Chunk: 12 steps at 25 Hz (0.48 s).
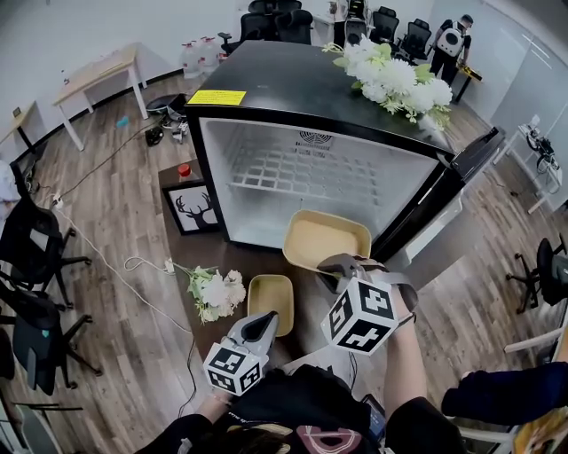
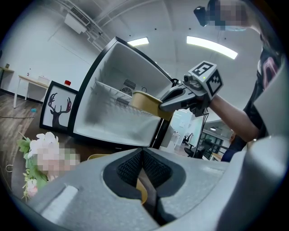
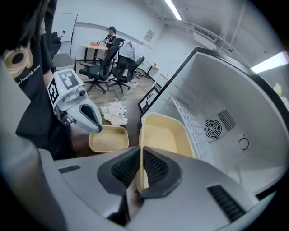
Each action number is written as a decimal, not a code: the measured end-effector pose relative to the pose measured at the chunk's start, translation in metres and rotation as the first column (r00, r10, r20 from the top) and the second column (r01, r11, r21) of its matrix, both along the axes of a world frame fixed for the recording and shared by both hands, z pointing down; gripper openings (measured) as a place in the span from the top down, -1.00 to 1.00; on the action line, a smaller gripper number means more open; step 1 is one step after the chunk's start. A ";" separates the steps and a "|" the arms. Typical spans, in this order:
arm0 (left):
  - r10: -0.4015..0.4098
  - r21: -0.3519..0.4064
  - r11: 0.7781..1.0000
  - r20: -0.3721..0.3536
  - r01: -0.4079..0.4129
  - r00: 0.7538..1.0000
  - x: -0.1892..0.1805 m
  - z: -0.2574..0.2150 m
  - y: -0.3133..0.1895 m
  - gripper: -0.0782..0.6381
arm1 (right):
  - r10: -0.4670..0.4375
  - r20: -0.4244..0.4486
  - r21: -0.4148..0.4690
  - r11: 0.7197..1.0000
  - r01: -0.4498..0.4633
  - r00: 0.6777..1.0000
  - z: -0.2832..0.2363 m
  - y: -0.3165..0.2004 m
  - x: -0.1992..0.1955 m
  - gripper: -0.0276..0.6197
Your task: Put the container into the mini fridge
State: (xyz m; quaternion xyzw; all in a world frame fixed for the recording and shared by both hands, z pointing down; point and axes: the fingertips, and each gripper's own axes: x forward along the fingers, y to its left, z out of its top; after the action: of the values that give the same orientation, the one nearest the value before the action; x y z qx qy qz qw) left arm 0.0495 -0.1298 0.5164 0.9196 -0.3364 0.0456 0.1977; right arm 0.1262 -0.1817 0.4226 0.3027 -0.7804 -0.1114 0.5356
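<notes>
Nearest, L gripper (image 1: 264, 319): low over table, jaws pressed together, nothing clearly btwn pads; tip right at near edge of small tray.
Small tray (image 1: 271, 300): beige, shallow, empty, flat on dark table (image 1: 200, 341), just ahead of L gripper.
Loose flowers (image 1: 215, 291): white w/ green stems, lying on table just left of small tray.
R gripper (image 1: 330, 266): raised, angled down-fwd, jaws pinching near rim of container; rim wall upright btwn pads.
Container (image 1: 327, 238): bigger beige tub, empty, held in air in front of fridge mouth, by its lower front edge; not inside yet, clear of table.
Mini fridge (image 1: 293, 75): beyond container, black shell, white inside, empty; wire shelf (image 1: 297, 173) across middle, fan grille (image 1: 312, 137) on back wall.
Door (image 1: 461, 168): swung wide open to right.
Deer pic (image 1: 193, 211): framed, standing by fridge's left side; small red item (image 1: 184, 169) behind it.
Fridge top: yellow sticker (image 1: 216, 97) near front left corner, flower bunch (image 1: 395, 82) at right.
Far bkgd: wood floor, white cable (image 1: 106, 257), office chairs (image 1: 275, 22), person (image 1: 454, 40) standing at back right.
</notes>
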 end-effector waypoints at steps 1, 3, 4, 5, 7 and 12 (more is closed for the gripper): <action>0.004 -0.004 1.000 0.000 -0.004 1.000 0.000 0.001 0.000 0.76 | -0.004 0.006 -0.001 1.000 0.004 1.000 -0.005 -0.002 0.000 0.83; 0.012 -0.008 1.000 0.002 -0.012 1.000 0.000 0.003 0.001 0.76 | -0.004 -0.002 0.011 1.000 0.004 1.000 -0.014 -0.008 0.002 0.83; 0.016 -0.006 1.000 0.003 -0.016 1.000 0.000 0.003 0.001 0.76 | -0.003 -0.010 0.021 1.000 0.003 1.000 -0.019 -0.011 0.003 0.83; 0.021 -0.003 1.000 0.004 -0.021 1.000 0.000 0.003 0.002 0.76 | -0.002 -0.016 0.031 1.000 0.003 1.000 -0.024 -0.014 0.004 0.83; 0.028 0.000 1.000 0.004 -0.028 1.000 -0.001 0.002 0.002 0.76 | 0.001 -0.023 0.049 0.999 0.000 1.000 -0.034 -0.019 0.006 0.83; 0.042 -0.010 0.999 -0.002 -0.042 0.999 -0.006 0.002 0.001 0.76 | 0.031 -0.023 0.095 0.995 -0.029 0.999 -0.057 -0.040 0.009 0.83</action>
State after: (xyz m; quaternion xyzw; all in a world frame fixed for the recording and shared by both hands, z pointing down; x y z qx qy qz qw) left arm 0.0430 -0.1287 0.5189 0.9255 -0.3167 0.0505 0.2016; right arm 0.1350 -0.2215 0.3660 0.3381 -0.7630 -0.1439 0.5319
